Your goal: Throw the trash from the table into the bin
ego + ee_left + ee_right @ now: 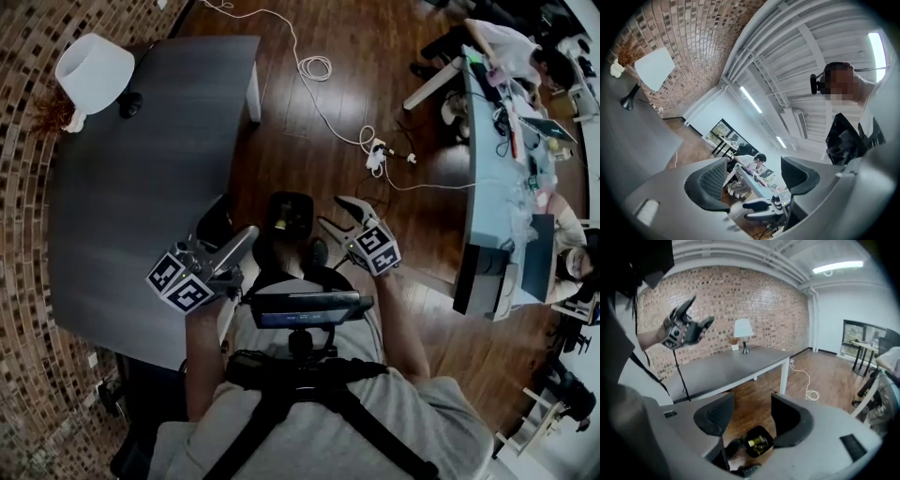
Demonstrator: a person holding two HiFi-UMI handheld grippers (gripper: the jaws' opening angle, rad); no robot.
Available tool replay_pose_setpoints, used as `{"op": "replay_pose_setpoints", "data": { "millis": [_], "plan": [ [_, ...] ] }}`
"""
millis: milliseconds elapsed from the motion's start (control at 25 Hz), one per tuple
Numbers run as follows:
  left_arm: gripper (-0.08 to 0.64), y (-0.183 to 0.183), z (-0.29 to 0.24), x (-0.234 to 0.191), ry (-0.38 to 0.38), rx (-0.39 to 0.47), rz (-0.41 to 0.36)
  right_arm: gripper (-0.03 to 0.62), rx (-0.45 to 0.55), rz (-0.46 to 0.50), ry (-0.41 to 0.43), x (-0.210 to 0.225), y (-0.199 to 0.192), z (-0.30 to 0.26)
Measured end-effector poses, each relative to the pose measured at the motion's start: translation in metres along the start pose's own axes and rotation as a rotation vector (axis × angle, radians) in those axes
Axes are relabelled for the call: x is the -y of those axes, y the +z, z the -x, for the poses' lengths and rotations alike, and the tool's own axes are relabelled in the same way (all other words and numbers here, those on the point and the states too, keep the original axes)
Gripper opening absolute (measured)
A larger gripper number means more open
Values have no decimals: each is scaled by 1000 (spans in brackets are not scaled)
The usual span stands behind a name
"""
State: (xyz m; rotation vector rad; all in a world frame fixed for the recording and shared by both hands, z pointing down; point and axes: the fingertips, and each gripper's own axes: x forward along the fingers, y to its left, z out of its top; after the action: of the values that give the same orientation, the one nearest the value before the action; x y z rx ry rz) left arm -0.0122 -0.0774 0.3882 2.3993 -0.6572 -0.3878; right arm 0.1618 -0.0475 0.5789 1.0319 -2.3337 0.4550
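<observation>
r tool (751,409) open, trash (757,441) in bin (746,449)

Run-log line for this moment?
left claw: open, empty | right claw: open, empty, aimed at bin | bin: trash inside | table: lamp on it

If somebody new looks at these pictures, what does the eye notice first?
The left gripper and the right gripper, both open and empty, with marker cubes, are held before the person; a black bin stands on the wooden floor below them. A white lamp stands at the far corner of the grey table.
</observation>
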Motion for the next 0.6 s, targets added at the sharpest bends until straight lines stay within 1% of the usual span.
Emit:
{"op": "replay_pose_setpoints", "data": {
  "millis": [80,160,240,360,600],
  "plan": [
    [367,0,-6,3,-22,-10,-7,245,125,-50,-22,6,26,29],
    [368,-1,-15,4,-44,-25,-13,244,252,-112,-21,9,53,56],
    [368,-3,-24,7,-64,-38,-15,245,340,-156,-18,12,73,76],
    [368,-5,-33,13,-88,-43,-18,245,380,-151,-31,12,88,92],
    [367,-8,-43,23,-111,-60,-49,245,381,-133,-22,11,92,93]
  ]
}}
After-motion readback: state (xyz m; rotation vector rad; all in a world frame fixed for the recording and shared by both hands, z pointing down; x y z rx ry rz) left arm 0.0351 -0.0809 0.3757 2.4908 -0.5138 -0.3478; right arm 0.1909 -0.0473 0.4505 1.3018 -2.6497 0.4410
